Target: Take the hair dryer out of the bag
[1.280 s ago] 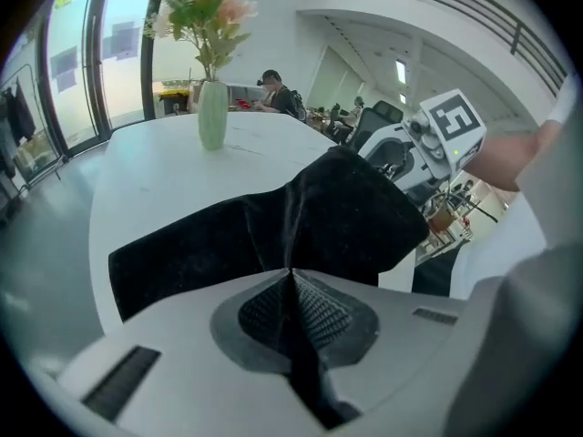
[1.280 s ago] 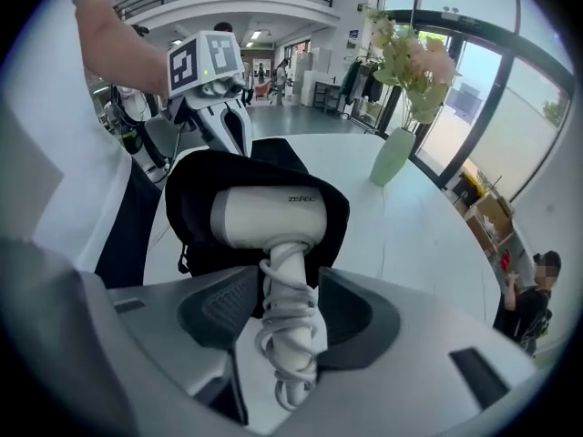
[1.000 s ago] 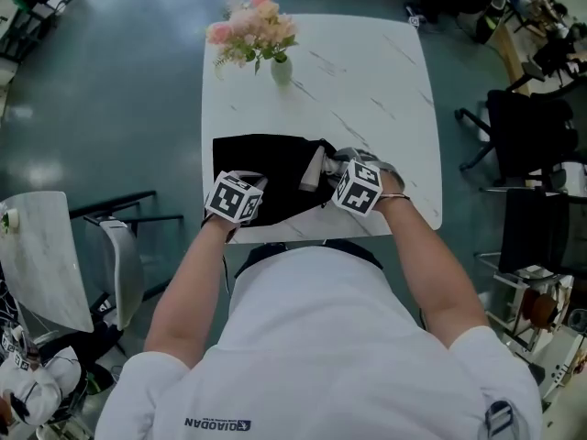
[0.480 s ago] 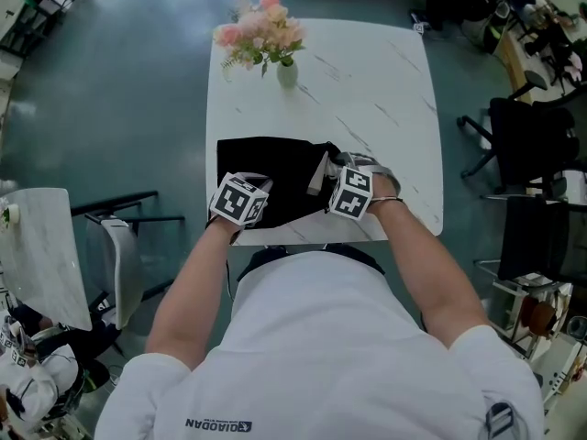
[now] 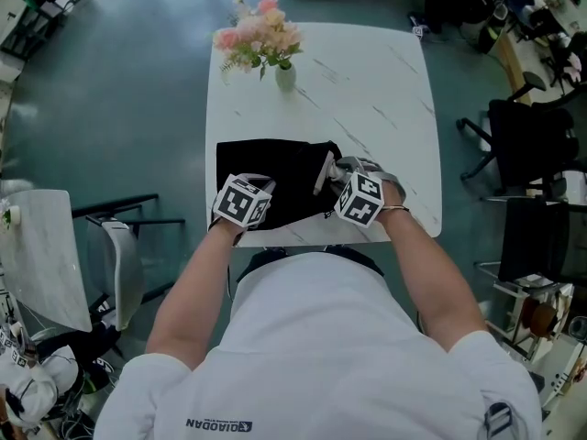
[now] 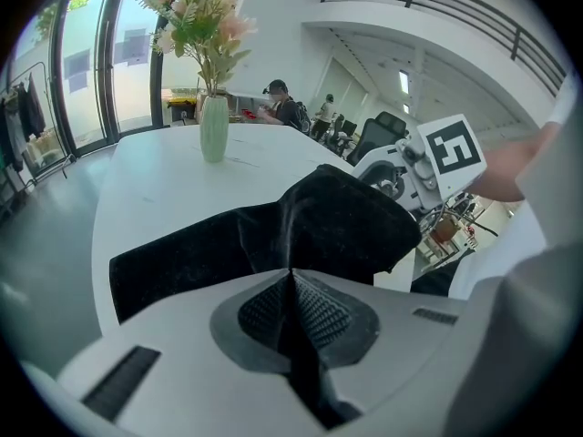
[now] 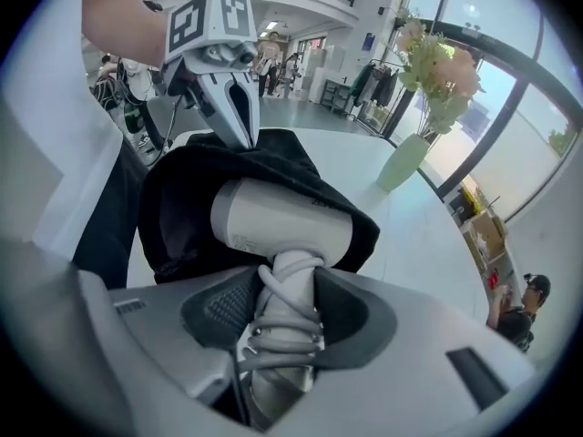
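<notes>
Right gripper [image 7: 288,299], jaws just closing, grips the hair dryer [image 7: 282,218] by its handle at frame centre, body half inside the bag [image 7: 182,217]; our left gripper [image 6: 291,289] pinches the fabric. Next we should pull it clear.

Bag [image 5: 271,177]: matt black cloth, slightly fuzzy, soft folds. Hair dryer [image 7: 282,221]: smooth pale-grey plastic, satin sheen; cord [image 7: 287,330] smooth, rubbery. Table [image 5: 367,90]: glossy white top, marble-like grey veining.
</notes>
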